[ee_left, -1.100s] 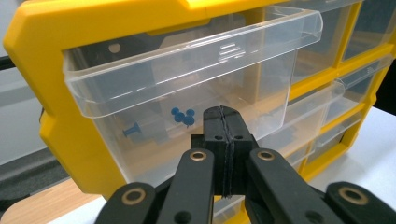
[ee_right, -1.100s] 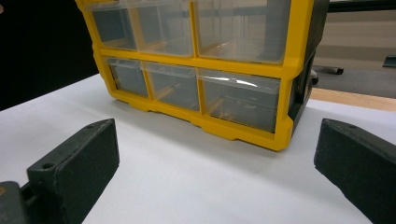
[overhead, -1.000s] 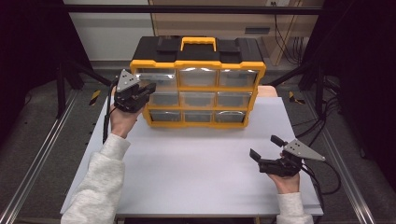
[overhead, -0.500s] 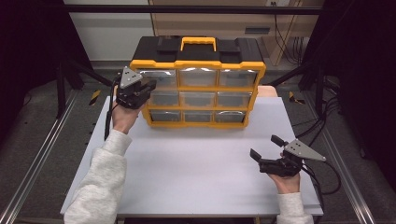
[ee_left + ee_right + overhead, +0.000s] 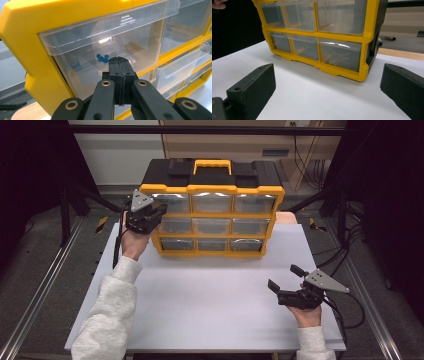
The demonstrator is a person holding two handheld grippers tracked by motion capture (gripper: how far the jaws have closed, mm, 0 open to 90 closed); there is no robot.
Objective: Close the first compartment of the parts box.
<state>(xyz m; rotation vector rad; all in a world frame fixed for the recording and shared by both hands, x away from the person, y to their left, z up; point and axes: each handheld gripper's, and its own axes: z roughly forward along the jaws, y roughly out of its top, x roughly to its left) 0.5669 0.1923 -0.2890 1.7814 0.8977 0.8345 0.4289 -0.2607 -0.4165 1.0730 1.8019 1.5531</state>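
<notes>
Barely moved since the earlier frames: left hand-held gripper (image 5: 159, 215) nudged a touch along the left edge of the yellow organiser (image 5: 212, 210), right hand-held gripper (image 5: 281, 279) exactly where it was.

Left hand-held gripper up against the organiser's front, at the left column of clear drawers. Jaws pressed together, pad to pad, nothing between them. Seen in the left gripper view with closed tips (image 5: 119, 62) right in front of one clear drawer (image 5: 105, 50); whether touching its face or just short of it, cannot tell. Inside that drawer: a few blue pushpins (image 5: 102, 58), one more lying apart to the left. Drawer lip overhanging the jaws from above.

Right hand-held gripper low over the white tabletop (image 5: 210, 295), near the right front corner, well apart from the organiser. Jaws spread wide, empty, pointing back toward the organiser. Right gripper view looking between the two black pads (image 5: 252, 87) at the organiser's lower rows, with bare tabletop between.

Organiser standing upright at the far middle of the tabletop, drawers facing the person. Black top with a yellow carry handle (image 5: 212, 167). Three columns by three rows of clear drawers in a yellow frame, all looking pushed in. Grey-white sleeve (image 5: 107, 315) reaching in from the lower left; right hand (image 5: 305, 312) at the lower right edge.
</notes>
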